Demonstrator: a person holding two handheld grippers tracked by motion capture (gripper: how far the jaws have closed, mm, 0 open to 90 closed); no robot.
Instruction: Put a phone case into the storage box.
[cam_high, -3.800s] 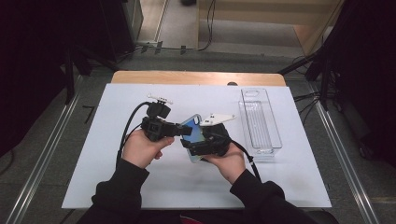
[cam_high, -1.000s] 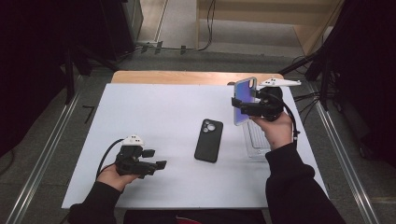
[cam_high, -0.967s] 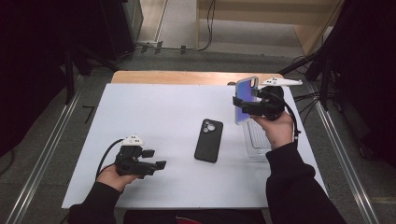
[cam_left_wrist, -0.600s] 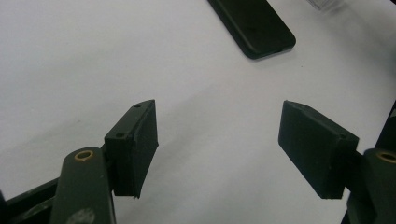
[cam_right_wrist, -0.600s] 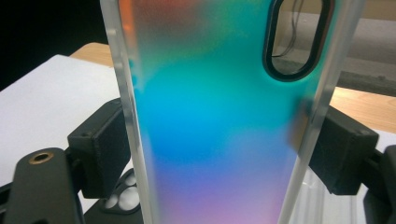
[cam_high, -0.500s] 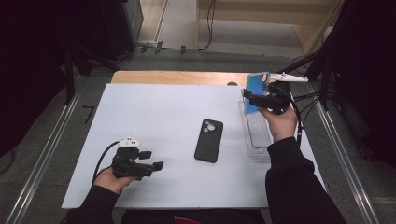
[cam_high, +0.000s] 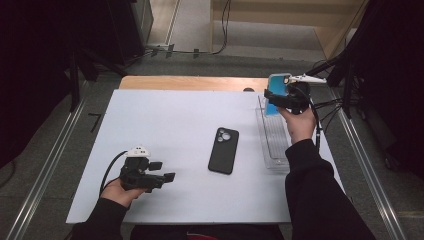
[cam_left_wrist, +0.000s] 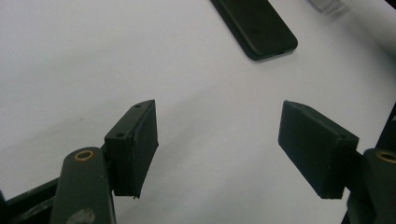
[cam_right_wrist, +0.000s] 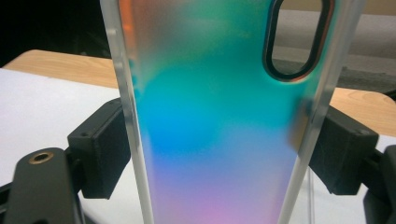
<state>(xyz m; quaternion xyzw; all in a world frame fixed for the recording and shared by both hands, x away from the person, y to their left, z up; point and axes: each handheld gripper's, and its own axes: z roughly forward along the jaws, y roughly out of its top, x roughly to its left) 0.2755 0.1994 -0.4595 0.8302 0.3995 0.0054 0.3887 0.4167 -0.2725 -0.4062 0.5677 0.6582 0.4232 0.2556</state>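
Note:
My right gripper (cam_high: 278, 96) is shut on an iridescent blue-green phone case (cam_high: 276, 92), held above the far end of the clear tray (cam_high: 270, 145). In the right gripper view the phone case (cam_right_wrist: 215, 121) stands upright with both pads pressed on its clear side edges, its camera cutout at the upper right. A black phone (cam_high: 223, 150) lies back up at the middle of the white table. My left gripper (cam_high: 169, 171) rests near the front left of the table, open with nothing between its fingers (cam_left_wrist: 133, 149); the black phone (cam_left_wrist: 257, 25) lies farther off.
The white mat (cam_high: 165, 120) covers the table, with a wooden strip (cam_high: 190, 83) along its far edge. The clear tray lies lengthwise along the right side. Metal rails (cam_high: 45, 170) run along both sides of the table.
My right gripper has carried the phone case farther back and lower, toward the tray's far end. The left hand and the black phone have stayed put.

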